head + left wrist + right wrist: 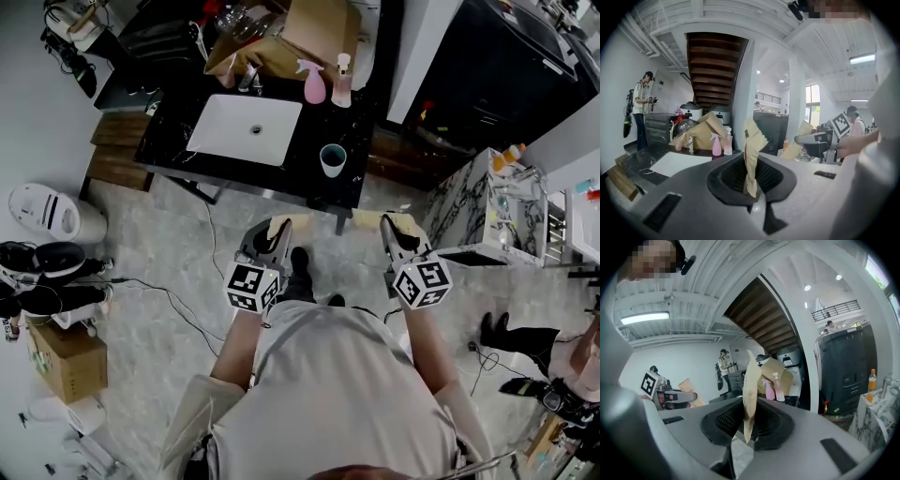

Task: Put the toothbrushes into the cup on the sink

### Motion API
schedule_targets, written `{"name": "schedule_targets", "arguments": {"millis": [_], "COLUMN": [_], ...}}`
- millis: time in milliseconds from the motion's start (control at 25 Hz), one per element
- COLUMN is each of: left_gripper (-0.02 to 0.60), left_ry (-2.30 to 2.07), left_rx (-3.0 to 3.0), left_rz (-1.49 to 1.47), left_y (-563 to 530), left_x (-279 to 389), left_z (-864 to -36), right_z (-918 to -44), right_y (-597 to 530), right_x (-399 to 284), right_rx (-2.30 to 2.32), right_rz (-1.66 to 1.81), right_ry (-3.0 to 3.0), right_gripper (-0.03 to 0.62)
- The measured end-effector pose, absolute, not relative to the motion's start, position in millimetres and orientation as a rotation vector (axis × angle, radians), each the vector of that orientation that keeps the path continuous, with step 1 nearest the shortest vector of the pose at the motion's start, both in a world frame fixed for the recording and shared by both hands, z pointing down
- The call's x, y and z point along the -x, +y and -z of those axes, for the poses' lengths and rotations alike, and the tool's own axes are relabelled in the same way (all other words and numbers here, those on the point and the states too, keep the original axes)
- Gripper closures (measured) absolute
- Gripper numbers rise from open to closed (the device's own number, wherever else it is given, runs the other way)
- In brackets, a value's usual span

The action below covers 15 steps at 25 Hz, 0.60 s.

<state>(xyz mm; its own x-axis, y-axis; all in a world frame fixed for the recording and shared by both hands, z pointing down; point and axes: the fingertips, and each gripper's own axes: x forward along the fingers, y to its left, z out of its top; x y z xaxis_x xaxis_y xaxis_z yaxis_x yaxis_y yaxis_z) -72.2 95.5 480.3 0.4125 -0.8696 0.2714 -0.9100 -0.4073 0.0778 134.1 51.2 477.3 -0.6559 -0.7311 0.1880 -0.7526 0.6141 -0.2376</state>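
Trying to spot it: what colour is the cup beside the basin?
Teal, pale inside. The cup shows best in the head view.

Each tan paper packet (751,150) hides its contents; the cup (332,159) interior is too small to tell.

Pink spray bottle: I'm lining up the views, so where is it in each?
Head view: spray bottle, top centre.
Left gripper view: spray bottle, left of centre.
Right gripper view: spray bottle, just right of centre.
Shared landmark: clear bottle at its right.
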Motion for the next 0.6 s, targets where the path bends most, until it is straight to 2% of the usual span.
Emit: {"name": "schedule_targets", "arguments": {"millis": [600], "left_gripper": [0.548], "left_ry": [-1.397], "left_rx": [-2.516], "left_rz": [-0.34], "left_y": [-31.5], "left_x": [110.1], "left_z": [-495.5], "right_z": [-485.3], "right_y": [-50.8], "right_x": [-107.8], "right_rx": [-1.411], "right_rz": [-0.485], "right_ry": [-2.612], "right_gripper": [0.52]}}
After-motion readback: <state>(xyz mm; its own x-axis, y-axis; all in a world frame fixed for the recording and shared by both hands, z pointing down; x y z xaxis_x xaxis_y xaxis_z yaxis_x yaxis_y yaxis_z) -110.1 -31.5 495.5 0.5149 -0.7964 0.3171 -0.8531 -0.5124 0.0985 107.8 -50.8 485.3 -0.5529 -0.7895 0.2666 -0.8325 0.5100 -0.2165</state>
